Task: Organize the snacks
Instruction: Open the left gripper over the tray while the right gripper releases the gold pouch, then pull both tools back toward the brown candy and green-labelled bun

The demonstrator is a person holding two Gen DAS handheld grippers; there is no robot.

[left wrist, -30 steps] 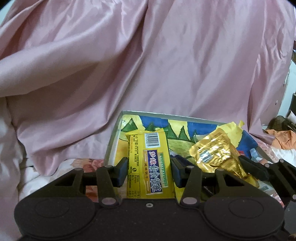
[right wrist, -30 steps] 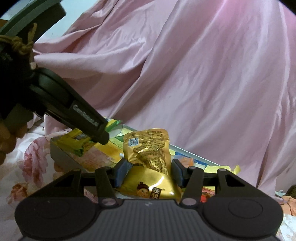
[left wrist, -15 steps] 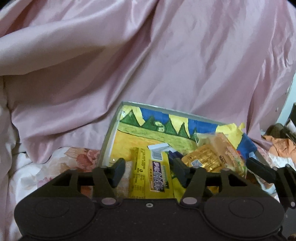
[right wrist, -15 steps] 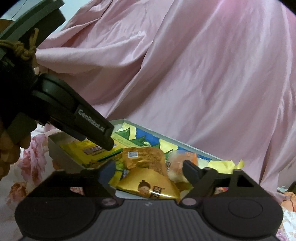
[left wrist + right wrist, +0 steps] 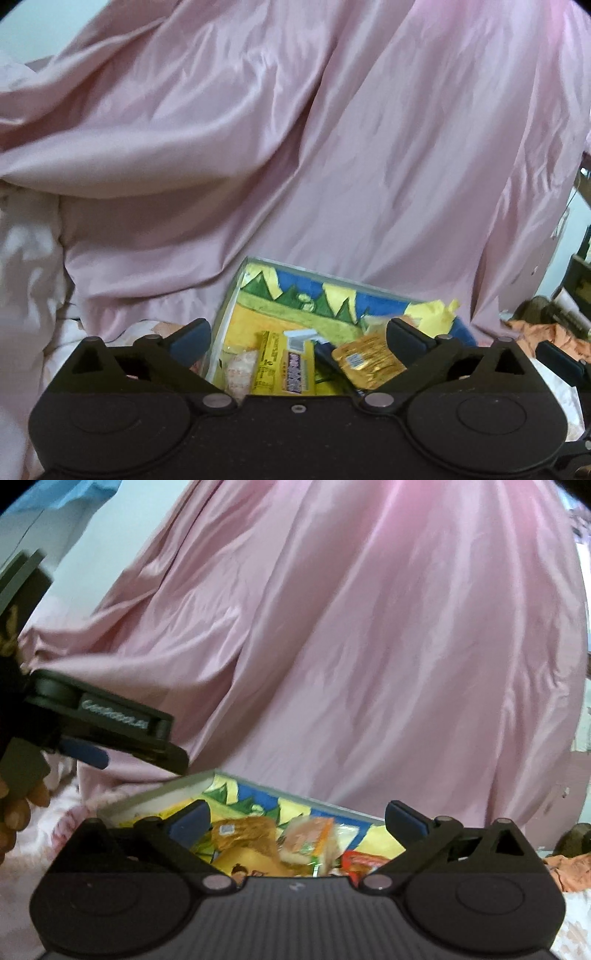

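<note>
A shallow box point(image 5: 236, 291) with a yellow, green and blue picture inside holds several snack packets. In the left wrist view a yellow bar packet point(image 5: 282, 363) and a gold foil packet point(image 5: 365, 360) lie in it. My left gripper point(image 5: 299, 338) hangs above them, its jaws opening wide, pads touching nothing. In the right wrist view the box point(image 5: 166, 794) holds a gold packet point(image 5: 243, 834), an orange-and-green one point(image 5: 312, 836) and a red one point(image 5: 364, 860). My right gripper point(image 5: 297, 816) is likewise opening, free of the packets. The left gripper point(image 5: 122, 734) shows at that view's left.
A pink satin sheet point(image 5: 295, 147) rises in folds behind the box. Flowered bedding point(image 5: 70, 812) lies under and left of the box. A person's fingers point(image 5: 18, 805) grip the left tool's handle. Orange cloth point(image 5: 550, 332) and clutter sit at the far right.
Both grippers let go of their packets, the yellow bar on the left and the gold packet on the right, which now lie in the box. Both opened wide and pulled up and back.
</note>
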